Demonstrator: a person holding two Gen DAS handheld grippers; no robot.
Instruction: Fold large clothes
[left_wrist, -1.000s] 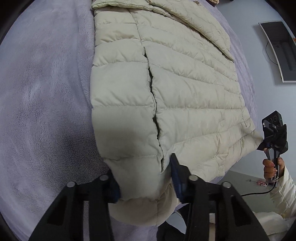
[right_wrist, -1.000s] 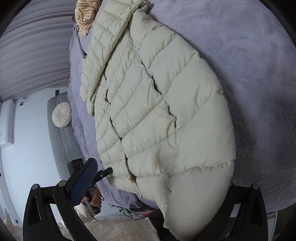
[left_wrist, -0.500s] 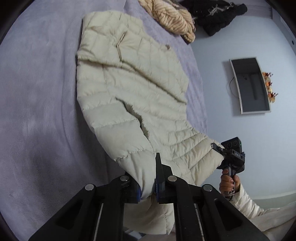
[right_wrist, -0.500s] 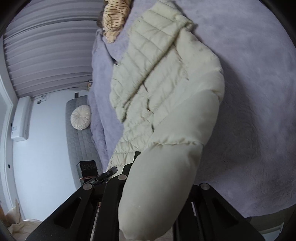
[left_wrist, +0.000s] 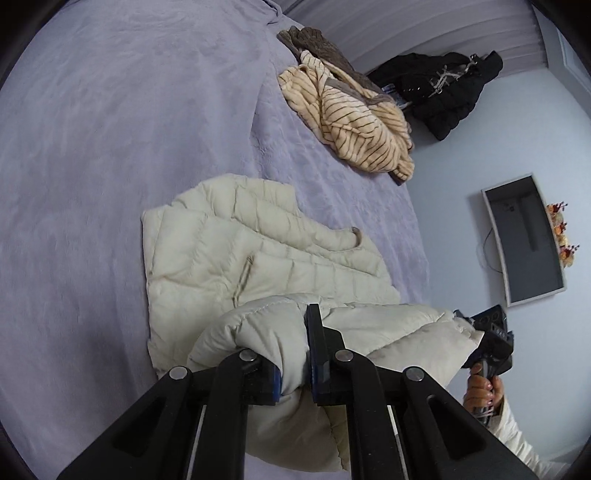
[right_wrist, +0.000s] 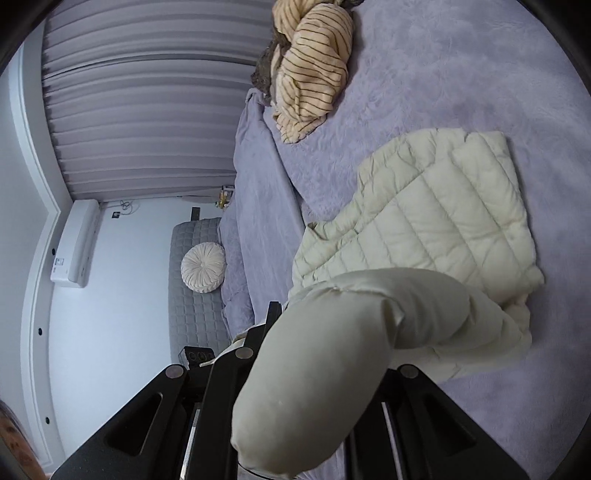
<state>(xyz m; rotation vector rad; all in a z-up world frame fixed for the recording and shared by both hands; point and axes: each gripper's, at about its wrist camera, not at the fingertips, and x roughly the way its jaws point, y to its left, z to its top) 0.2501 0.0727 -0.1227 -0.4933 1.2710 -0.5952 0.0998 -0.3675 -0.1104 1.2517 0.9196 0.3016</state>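
Since the earlier frame, cream puffer jacket (left_wrist: 258, 273) hem lifted off the purple bed (left_wrist: 92, 147), left hand-held gripper (left_wrist: 293, 373) and right hand-held gripper (right_wrist: 317, 373) both clamped on near corners, collar end lying far, straight ahead.

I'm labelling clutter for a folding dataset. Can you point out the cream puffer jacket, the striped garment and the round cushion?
cream puffer jacket (left_wrist: 229, 258): left wrist view, flat quilted panel lying on the bed.
striped garment (left_wrist: 354, 125): left wrist view, middle of the crumpled heap.
round cushion (right_wrist: 203, 267): right wrist view, pleated centre.
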